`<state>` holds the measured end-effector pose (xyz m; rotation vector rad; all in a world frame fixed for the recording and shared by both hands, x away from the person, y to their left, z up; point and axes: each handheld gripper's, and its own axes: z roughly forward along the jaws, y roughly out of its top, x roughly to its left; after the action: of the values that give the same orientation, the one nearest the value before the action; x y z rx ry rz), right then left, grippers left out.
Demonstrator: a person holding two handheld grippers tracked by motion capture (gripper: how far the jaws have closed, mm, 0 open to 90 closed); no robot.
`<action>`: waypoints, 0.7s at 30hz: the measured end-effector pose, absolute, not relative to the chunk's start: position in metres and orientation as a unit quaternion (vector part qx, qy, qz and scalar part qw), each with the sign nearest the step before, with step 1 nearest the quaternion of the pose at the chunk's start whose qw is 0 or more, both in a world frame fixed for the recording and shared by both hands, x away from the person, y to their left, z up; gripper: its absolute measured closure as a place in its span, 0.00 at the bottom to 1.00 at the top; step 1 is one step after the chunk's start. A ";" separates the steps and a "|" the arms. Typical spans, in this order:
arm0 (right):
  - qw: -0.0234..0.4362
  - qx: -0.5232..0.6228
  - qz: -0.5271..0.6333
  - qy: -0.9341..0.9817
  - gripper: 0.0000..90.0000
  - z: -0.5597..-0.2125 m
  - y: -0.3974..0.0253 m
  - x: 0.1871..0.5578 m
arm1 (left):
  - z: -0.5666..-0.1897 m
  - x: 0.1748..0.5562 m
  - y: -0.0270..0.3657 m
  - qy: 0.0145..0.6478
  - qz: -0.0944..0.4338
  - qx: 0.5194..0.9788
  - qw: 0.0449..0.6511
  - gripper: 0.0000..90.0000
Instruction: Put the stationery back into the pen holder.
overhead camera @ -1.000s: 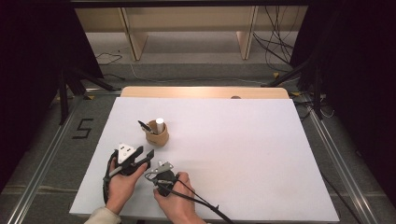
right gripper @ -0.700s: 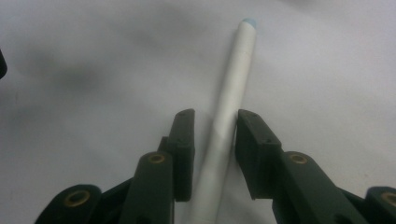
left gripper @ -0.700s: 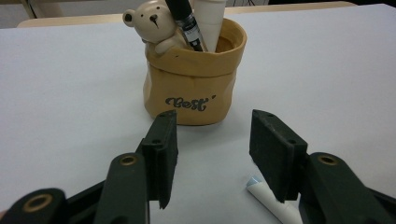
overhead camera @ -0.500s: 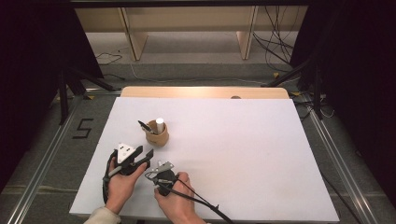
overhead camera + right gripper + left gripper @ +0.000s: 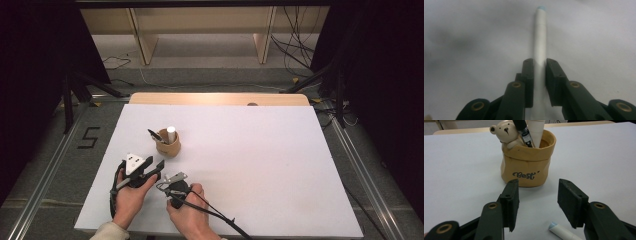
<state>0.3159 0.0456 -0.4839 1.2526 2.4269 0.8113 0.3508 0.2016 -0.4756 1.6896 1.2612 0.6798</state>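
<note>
- Gripping a white pen (image 5: 540, 47), the right gripper (image 5: 539, 65) has both jaws pressed against the barrel; the pen's pale blue tip points away from the jaws.
- The pen lies low over the white table (image 5: 260, 150), near its front edge and toward the front-left corner.
- The left gripper (image 5: 537, 202) stands with jaws apart and empty, aimed at the yellow pen cup (image 5: 527, 162).
- The pen's blue tip (image 5: 552, 226) shows just below the left gripper's right jaw, so the two grippers work close together.
- The pen cup sits on the left half of the table, behind both grippers, upright, with a bear figure (image 5: 506, 133) on its rim.
- The cup already holds a black pen (image 5: 524, 131) and a white one (image 5: 536, 130).
- Judged progress: pickup of the pen appears done; carrying it to the cup and dropping it in remain.
- The left gripper probably stands ready to steady the cup; it does not touch it yet.
</note>
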 end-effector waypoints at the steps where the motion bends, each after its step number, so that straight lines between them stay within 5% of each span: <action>1: 0.144 0.436 0.282 0.842 0.87 -0.484 0.046 0.316 | -0.476 0.351 0.202 0.509 0.274 0.682 0.447 0.57; 21: 0.116 0.439 0.300 0.839 0.88 -0.484 0.037 0.320 | -0.476 0.350 0.202 0.510 0.273 0.681 0.449 0.57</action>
<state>0.3197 0.0372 -0.4836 1.2852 2.4560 0.8795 0.3503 0.2020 -0.4756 1.6846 1.2612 0.6757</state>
